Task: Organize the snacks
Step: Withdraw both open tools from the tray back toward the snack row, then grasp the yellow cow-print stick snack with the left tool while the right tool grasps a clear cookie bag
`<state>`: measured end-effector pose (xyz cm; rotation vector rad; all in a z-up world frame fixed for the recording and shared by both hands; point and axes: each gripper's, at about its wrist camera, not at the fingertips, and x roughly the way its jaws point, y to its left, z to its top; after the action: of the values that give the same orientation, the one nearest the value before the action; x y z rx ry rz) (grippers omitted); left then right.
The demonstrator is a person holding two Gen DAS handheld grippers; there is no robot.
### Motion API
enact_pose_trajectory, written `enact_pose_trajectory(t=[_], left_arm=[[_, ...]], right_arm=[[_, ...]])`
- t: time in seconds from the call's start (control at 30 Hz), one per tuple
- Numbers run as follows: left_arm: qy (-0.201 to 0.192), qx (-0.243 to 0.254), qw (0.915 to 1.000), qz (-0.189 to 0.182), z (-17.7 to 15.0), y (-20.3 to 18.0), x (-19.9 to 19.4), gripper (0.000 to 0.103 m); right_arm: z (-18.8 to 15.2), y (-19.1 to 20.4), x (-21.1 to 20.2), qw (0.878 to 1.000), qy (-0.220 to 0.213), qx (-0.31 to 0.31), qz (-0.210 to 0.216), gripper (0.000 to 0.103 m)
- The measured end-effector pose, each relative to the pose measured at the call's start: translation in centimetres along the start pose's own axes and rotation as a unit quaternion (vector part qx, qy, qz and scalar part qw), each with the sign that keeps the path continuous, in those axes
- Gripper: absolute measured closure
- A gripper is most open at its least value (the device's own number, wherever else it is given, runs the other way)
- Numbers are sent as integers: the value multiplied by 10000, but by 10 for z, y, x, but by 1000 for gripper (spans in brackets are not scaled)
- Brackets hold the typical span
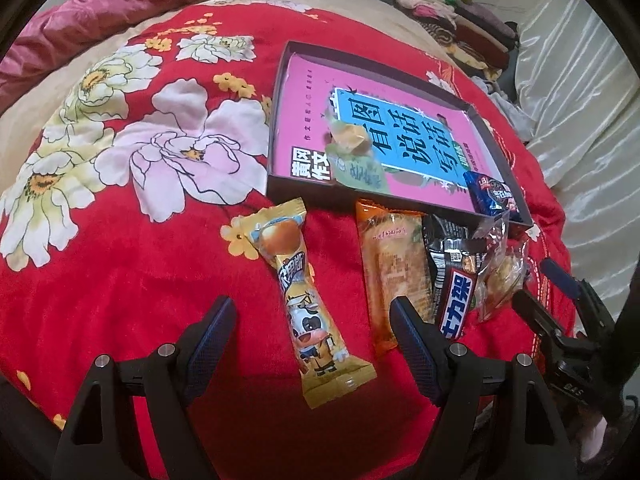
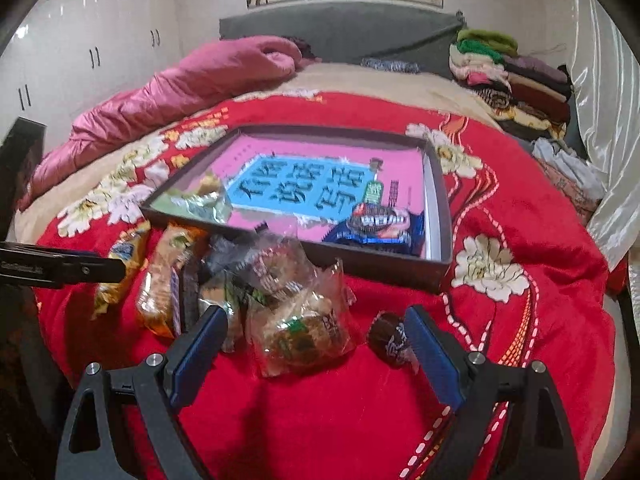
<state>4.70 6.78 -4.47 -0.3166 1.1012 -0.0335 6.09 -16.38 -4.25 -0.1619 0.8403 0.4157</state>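
Note:
My left gripper [image 1: 313, 303] is open and points down at the bed, with a yellow cow-print snack pack [image 1: 308, 300] lying between its fingers, untouched. Right of it lie an orange pack [image 1: 390, 268] and a black chocolate bar [image 1: 452, 284]. My right gripper [image 2: 316, 314] is also open, low over a clear-wrapped pastry [image 2: 304, 332] that lies between its fingers. A small brown sweet [image 2: 386, 336] sits by its right finger. Behind stands a shallow dark box [image 2: 360, 270] lined with a pink book, holding a blue packet [image 2: 376, 224] and a green packet [image 2: 200, 200].
Everything lies on a red flowered blanket [image 1: 120, 280] over a bed. A pink quilt [image 2: 180, 88] is bunched at the back left and folded clothes [image 2: 516, 76] are stacked at the back right. A white curtain [image 2: 600, 100] hangs along the right side.

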Motion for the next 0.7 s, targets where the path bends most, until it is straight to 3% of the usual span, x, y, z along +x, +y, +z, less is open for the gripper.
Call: enact_pose_trajectory(t=[0.43, 0.57, 0.7], left_arm=[[59, -7, 10000, -9, -2, -1, 10, 23], [76, -86, 9999, 7, -1, 2, 14, 23], [51, -237, 9997, -20, 1, 8, 16, 30]], right_arm=[[-1, 4, 24, 9988, 280, -396, -84, 16], [-1, 11, 31, 9974, 364, -616, 99, 43], [-1, 14, 28, 9970, 299, -697, 144, 50]])
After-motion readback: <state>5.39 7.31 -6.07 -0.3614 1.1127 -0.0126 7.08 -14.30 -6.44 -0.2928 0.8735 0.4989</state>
